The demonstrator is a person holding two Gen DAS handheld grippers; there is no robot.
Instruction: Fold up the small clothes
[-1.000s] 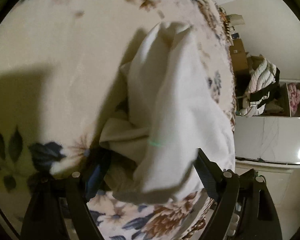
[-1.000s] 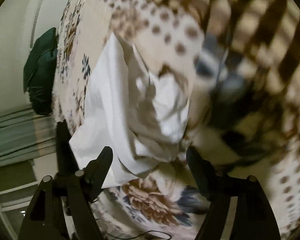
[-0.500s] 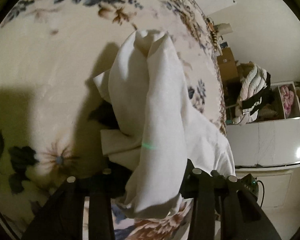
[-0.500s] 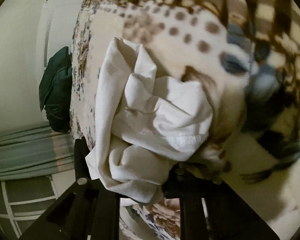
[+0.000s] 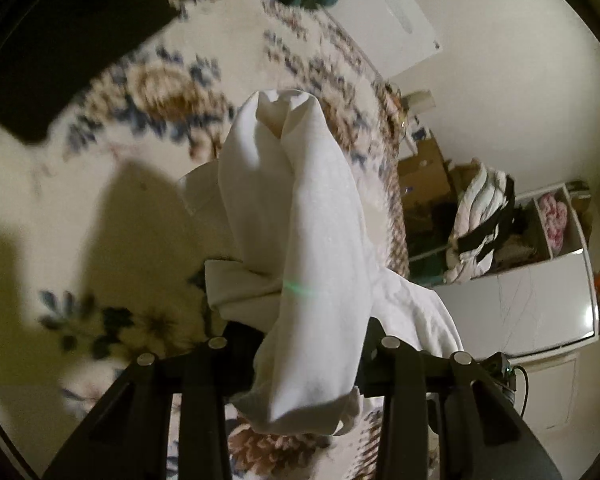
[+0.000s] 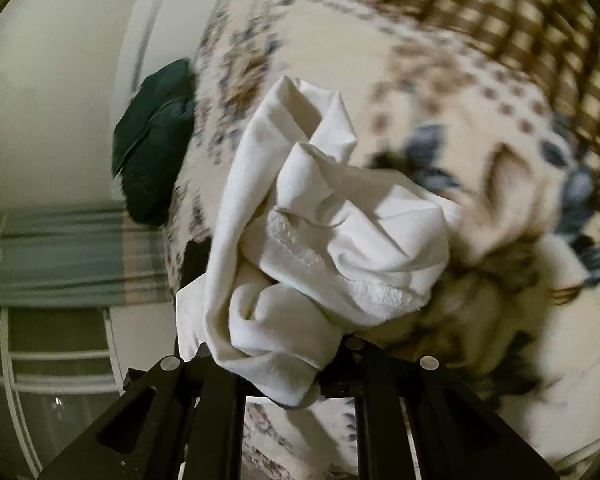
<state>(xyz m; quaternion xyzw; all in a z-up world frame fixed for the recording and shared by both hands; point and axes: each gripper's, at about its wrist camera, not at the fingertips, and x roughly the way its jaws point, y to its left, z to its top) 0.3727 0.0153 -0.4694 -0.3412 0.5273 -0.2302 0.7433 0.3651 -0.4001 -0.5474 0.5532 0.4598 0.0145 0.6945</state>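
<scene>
A small white garment hangs bunched over a floral blanket, lifted off it at both ends. My left gripper has a thick roll of the cloth between its fingers, and its jaws are still closing on it. In the right wrist view the same white garment shows a stitched hem and crumpled folds. My right gripper pinches a thinner bunch of it, its jaws also closing. The cloth hides the fingertips of both grippers.
The floral blanket covers a bed. A dark green bundle and a black item lie on the bed's far side. Beyond the bed edge stand a white cabinet, cardboard boxes and a clothes pile. A striped curtain hangs at the left.
Both grippers went from open around the garment to clamped on it, then rose, lifting the cloth off the blanket. More of the room has come into view.
</scene>
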